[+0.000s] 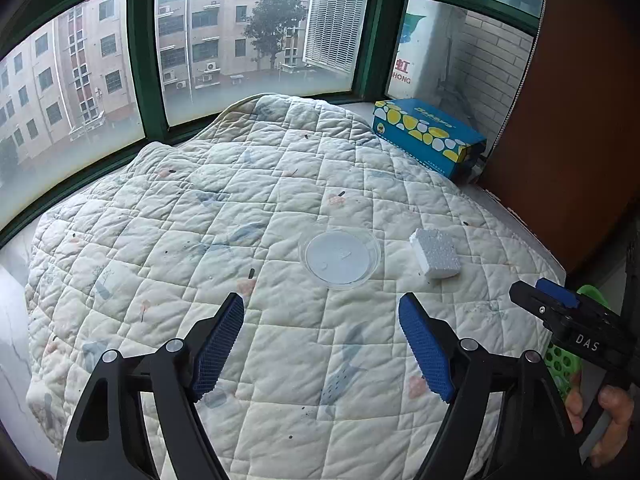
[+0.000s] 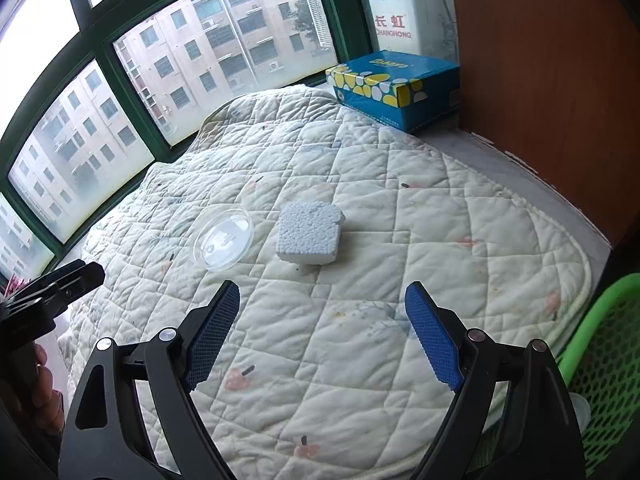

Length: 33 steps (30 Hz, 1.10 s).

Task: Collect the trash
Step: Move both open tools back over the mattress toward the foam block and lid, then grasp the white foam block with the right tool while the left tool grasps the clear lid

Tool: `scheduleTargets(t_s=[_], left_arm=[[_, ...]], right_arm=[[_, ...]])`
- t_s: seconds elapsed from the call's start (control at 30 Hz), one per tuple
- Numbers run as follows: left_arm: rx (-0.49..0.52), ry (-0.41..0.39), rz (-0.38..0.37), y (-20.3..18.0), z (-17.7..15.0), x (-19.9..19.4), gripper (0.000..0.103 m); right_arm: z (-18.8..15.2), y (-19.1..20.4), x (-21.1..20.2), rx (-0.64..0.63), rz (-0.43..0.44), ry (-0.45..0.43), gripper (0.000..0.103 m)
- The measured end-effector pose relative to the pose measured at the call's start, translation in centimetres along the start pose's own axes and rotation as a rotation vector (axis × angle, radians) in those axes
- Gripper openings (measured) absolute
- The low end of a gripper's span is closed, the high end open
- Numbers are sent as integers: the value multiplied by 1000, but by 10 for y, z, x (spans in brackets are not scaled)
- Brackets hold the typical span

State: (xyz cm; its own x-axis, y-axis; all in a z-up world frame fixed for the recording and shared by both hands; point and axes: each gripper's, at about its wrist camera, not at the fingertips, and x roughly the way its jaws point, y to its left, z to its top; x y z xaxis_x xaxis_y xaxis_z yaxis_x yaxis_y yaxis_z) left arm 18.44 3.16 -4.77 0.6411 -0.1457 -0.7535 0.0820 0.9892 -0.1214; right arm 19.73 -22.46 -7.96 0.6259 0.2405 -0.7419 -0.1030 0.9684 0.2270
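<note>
A clear round plastic lid [image 1: 339, 258] lies flat on the quilted white mat [image 1: 200, 220], with a white styrofoam block [image 1: 436, 254] just right of it. Both also show in the right wrist view, the lid [image 2: 224, 239] left of the block [image 2: 310, 234]. My left gripper [image 1: 322, 354] is open and empty, hovering short of the lid. My right gripper [image 2: 322, 338] is open and empty, short of the block. The right gripper also shows at the right edge of the left wrist view [image 1: 560, 308]. A green mesh basket [image 2: 604, 360] stands at the mat's right edge.
A blue and yellow tissue box [image 1: 426, 134] sits at the far right by the window [image 1: 256, 40]. A brown cabinet wall [image 2: 540, 60] bounds the right side. The mat [image 2: 400, 280] covers a ledge under the green-framed window.
</note>
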Motion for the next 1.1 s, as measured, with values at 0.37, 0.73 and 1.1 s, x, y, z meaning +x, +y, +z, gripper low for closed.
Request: scheduleTargets(t_s=[0.37, 0.73, 1.1], left_arm=[[-31, 44, 31, 33, 4, 32, 83], [17, 91, 19, 26, 13, 73, 92], [150, 172, -72, -20, 27, 133, 93]], right_arm=[[26, 10, 91, -13, -11, 111, 84], [36, 2, 125, -9, -26, 157, 60], [32, -5, 79, -30, -14, 93, 60]])
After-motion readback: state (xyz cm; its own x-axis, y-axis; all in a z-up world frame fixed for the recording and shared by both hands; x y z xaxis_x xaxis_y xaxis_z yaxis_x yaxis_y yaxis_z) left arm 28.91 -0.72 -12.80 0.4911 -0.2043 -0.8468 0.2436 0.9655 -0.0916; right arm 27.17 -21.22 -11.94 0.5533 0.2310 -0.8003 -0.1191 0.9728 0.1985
